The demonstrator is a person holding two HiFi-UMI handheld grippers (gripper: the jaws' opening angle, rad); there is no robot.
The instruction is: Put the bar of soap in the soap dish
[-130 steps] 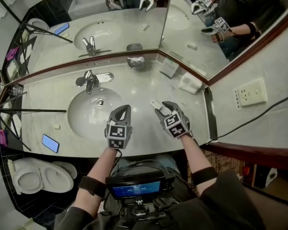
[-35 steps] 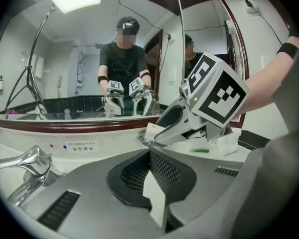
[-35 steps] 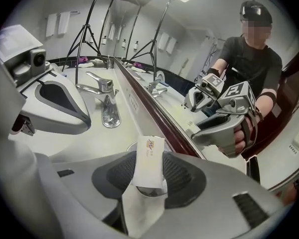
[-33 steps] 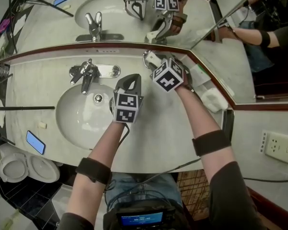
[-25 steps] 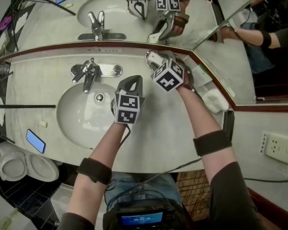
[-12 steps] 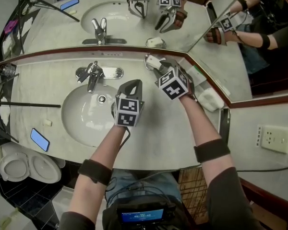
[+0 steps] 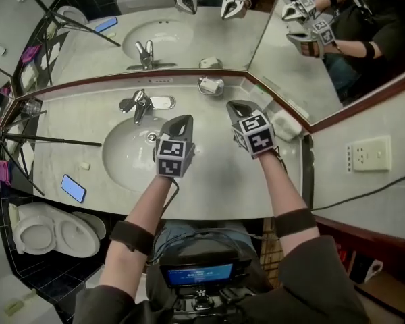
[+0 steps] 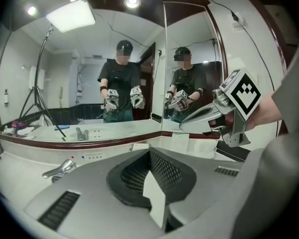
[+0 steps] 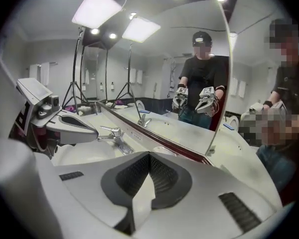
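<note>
Soap: white rectangular bar (image 7: 214,84) is lying in shiny metal dish (image 7: 203,87) just beyond right gripper (image 7: 237,106).
Jaws: sitting closed and empty; same on left gripper (image 7: 183,120).

This is a bathroom. A pale stone table (image 7: 219,189) holds an oval washbasin (image 7: 125,160) with a chrome tap (image 7: 140,104) at its back edge. Large mirrors (image 7: 88,52) meet at the back corner, above a soap dish (image 7: 210,85). A white toilet (image 7: 54,233) stands off the table's front left corner.
</note>
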